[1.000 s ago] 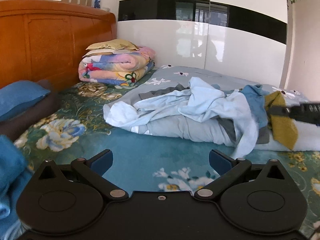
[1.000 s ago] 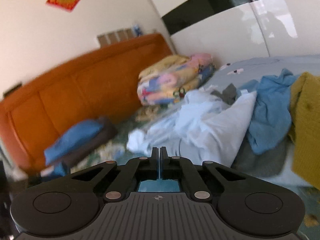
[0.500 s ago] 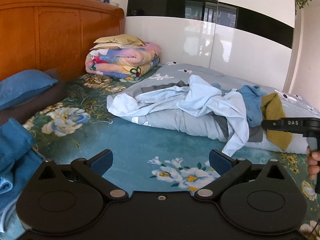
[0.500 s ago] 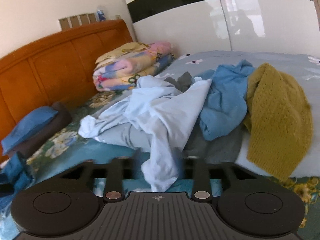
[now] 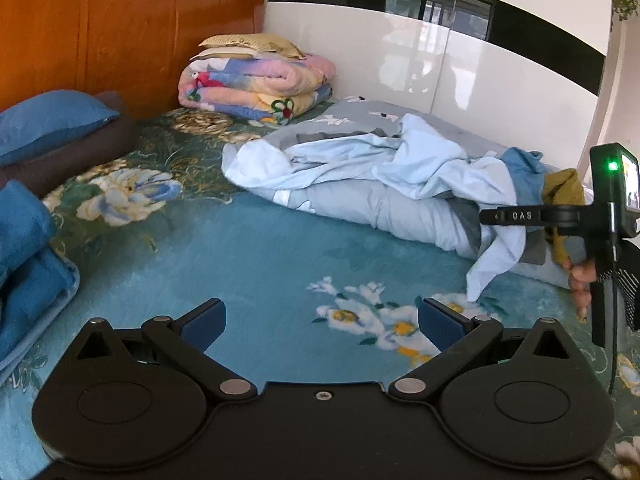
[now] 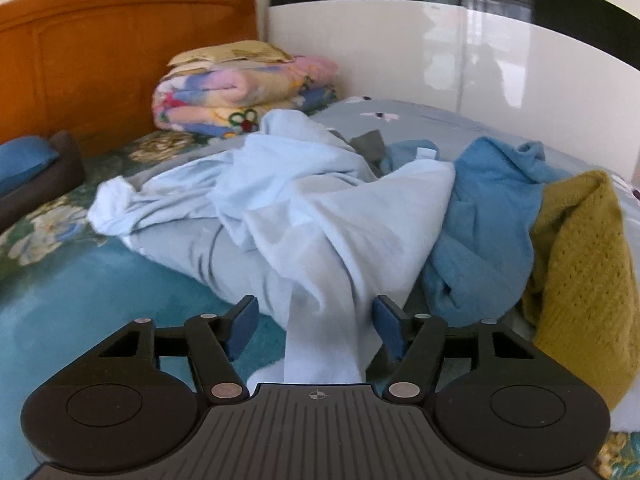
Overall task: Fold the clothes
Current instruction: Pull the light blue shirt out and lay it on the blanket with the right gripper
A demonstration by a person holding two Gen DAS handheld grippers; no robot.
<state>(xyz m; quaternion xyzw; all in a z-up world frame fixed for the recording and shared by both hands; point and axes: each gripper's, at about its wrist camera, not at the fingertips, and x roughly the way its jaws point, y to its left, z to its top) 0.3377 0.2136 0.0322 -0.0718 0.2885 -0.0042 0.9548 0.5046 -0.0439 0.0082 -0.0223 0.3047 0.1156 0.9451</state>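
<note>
While the pale blue shirt lies crumpled on top of the clothes heap on the bed, its hanging tail drops straight between the jaws of our right gripper, which are opening and do not yet press on the cloth. We judge the step in hand to be taking hold of this shirt so that it can be drawn off the pile and spread on the floral bedspread. To do it well, we should close on a single layer near the hem, not on a bunched fold, and check that the darker blue garment and the mustard knit sweater just beside it stay out of the pinch. Our left gripper hovers over bare bedspread with its jaws spread wide and nothing between them, well apart from the heap. It will likely need to catch the shirt's far edge, near the sleeve end, so both corners lift together. Pulling low and towards the open stretch of bedspread should keep the grey quilt underneath from dragging along. A tangle with the neighbouring clothes is the main risk.
</note>
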